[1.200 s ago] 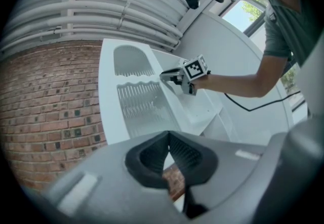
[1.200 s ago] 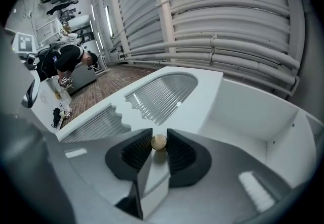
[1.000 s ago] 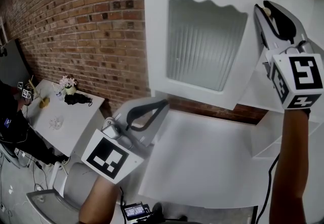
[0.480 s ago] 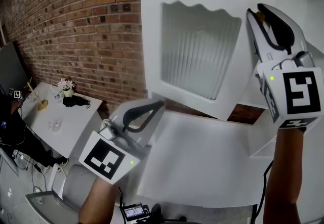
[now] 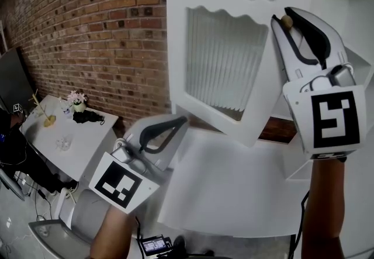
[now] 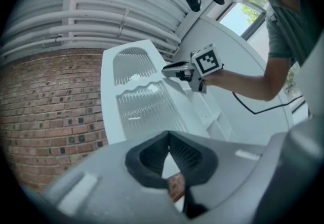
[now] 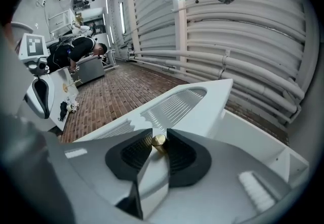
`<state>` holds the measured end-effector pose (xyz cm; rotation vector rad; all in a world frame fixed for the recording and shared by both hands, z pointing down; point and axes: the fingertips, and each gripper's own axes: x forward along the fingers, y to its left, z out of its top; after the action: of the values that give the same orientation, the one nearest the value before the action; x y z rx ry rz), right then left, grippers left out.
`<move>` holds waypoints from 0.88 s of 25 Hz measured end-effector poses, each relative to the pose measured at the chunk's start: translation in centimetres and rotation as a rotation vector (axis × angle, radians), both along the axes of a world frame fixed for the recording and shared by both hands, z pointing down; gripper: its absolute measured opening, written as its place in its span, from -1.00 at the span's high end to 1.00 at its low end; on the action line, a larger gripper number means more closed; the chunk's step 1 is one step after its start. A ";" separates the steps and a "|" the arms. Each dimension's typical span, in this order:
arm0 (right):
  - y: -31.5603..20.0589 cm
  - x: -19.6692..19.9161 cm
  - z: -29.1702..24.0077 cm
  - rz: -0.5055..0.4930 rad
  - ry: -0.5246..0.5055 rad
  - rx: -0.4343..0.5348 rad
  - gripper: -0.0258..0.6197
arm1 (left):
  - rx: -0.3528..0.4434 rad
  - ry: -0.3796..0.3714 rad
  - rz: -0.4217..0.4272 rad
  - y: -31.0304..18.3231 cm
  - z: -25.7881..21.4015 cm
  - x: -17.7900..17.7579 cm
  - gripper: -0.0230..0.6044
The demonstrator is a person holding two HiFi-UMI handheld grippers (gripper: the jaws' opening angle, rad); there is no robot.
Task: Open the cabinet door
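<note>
At the edge of the white, ribbed-glass cabinet door (image 5: 229, 59), the right tongs (image 7: 159, 136) clamp its small round brass knob (image 7: 159, 141); the left tongs (image 6: 168, 137) are closed, empty.

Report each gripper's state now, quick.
Left gripper: shut, nothing between its jaws.
Right gripper: shut on the brass knob of the cabinet door.

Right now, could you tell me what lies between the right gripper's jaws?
The small round brass knob of the white cabinet door, gripped; right gripper view shows it.
</note>
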<state>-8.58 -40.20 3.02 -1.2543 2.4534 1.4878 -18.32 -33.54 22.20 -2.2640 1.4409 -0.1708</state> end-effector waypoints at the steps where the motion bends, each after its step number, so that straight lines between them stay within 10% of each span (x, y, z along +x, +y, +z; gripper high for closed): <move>1: 0.6 -0.1 0.1 0.001 0.005 0.003 0.64 | 0.002 0.001 -0.002 0.4 0.0 0.1 0.92; 22: 9.3 -3.9 0.9 0.132 0.166 0.128 0.67 | 0.052 0.035 -0.042 5.0 -1.4 0.0 0.92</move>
<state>-12.53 -30.94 3.93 -1.3424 2.3657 1.8200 -18.28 -28.51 20.84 -2.2066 1.4950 -0.1061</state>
